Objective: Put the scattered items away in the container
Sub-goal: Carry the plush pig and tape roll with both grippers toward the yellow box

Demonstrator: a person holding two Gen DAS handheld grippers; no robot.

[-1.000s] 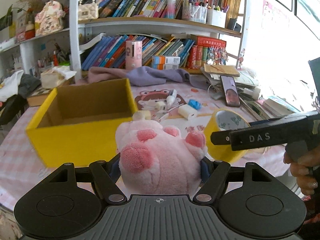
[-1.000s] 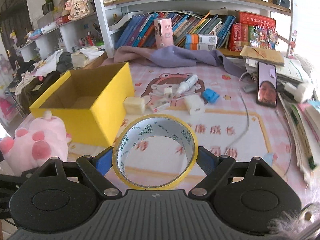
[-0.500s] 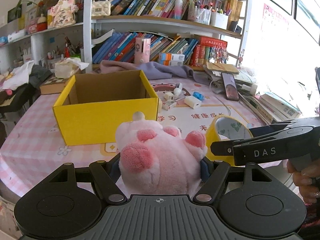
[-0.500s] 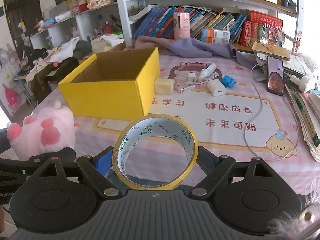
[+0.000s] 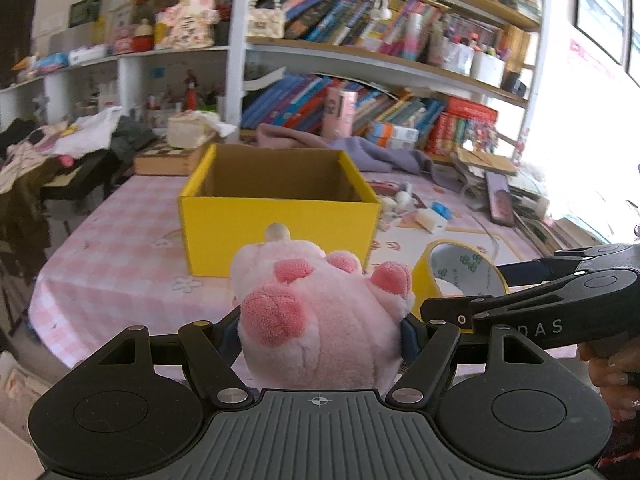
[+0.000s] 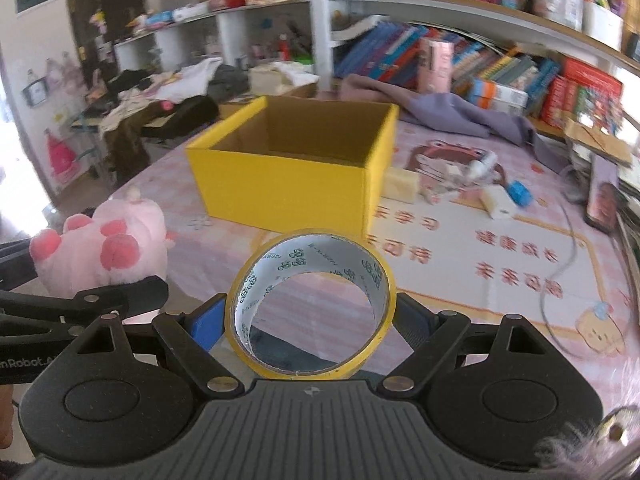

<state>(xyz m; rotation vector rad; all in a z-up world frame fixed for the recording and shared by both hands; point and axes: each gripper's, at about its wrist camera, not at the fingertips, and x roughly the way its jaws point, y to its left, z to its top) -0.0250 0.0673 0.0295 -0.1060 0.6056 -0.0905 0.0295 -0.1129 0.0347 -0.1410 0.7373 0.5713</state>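
Inventory, both wrist views:

- My left gripper (image 5: 320, 328): clamped on pink plush paw (image 5: 320, 320), pads facing cam, held above near table edge, in front of box.
- My right gripper (image 6: 312, 320): clamped on yellow tape roll (image 6: 312, 304), roll upright, hole facing cam, held off the table just right of the plush.
- Yellow box (image 6: 292, 176): open top, sits on table w/ pink check cloth (image 5: 100, 264); inside bottom not visible from here.
- Loose items on table, right of box: cream block (image 6: 402, 185) just beside box wall; white charger-type block (image 6: 498, 204); small blue item (image 6: 520, 194) touching or nearly so; white tube + small bits (image 6: 460, 176), blurred, can't ID.
- Phone (image 6: 602, 204): lying far right, cable nearby.
- Purple cloth (image 6: 440, 112): behind box, against bookshelf (image 5: 360, 60).
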